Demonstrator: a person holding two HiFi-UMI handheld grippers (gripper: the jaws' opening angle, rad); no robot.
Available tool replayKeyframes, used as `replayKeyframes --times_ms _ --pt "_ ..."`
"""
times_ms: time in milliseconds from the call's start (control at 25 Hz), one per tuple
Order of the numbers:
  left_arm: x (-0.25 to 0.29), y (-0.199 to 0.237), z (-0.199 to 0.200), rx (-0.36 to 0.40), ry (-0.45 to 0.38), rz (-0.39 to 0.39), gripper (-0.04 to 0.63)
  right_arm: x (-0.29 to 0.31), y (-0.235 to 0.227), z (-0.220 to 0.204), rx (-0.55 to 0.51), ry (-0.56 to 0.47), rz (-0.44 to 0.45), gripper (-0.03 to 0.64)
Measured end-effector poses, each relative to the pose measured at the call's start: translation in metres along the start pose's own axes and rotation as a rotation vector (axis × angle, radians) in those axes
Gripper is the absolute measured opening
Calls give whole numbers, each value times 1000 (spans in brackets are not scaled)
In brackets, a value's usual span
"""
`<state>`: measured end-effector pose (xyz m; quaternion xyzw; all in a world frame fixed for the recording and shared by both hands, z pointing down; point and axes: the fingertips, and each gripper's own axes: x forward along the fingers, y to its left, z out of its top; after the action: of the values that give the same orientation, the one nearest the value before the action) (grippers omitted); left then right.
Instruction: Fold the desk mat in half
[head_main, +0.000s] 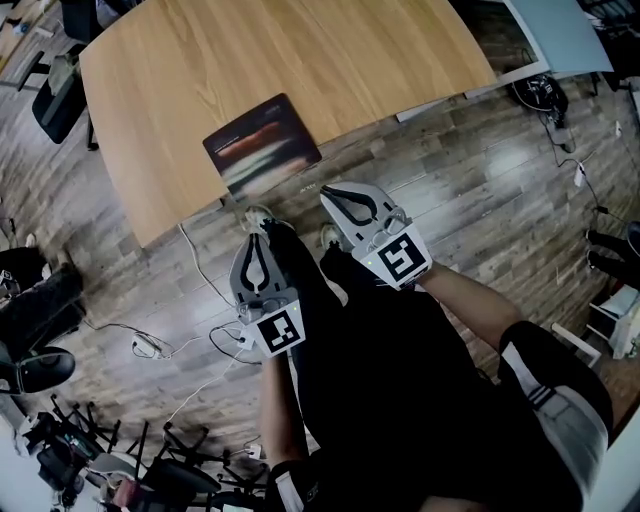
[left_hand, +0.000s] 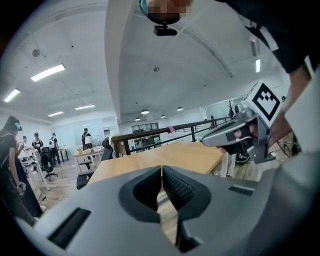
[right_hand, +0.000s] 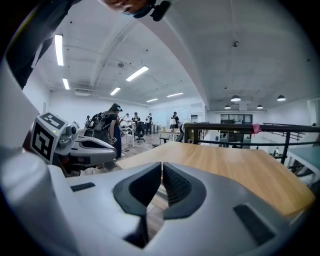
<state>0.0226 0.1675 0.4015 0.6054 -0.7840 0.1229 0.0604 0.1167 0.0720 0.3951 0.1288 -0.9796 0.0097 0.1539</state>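
while one desk mat lies flat, left gripper and right gripper have jaws closed, empty.

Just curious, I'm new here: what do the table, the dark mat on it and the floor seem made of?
Table: light wood or laminate, matte, with fine grain lines. Desk mat: thin and flat, dark with a printed reddish band; probably fabric or rubber, hard to tell. Floor: grey-brown wood-look planks, slightly glossy where light reflects.
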Motion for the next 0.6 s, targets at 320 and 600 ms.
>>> replayKeyframes --times_ms 320,600 --pt "31 0 -37 119 27 -73 26 33 3 -43 19 50 6 34" --pt "50 7 -80 23 74 -55 26 57 -2 -72 34 92 -17 34"
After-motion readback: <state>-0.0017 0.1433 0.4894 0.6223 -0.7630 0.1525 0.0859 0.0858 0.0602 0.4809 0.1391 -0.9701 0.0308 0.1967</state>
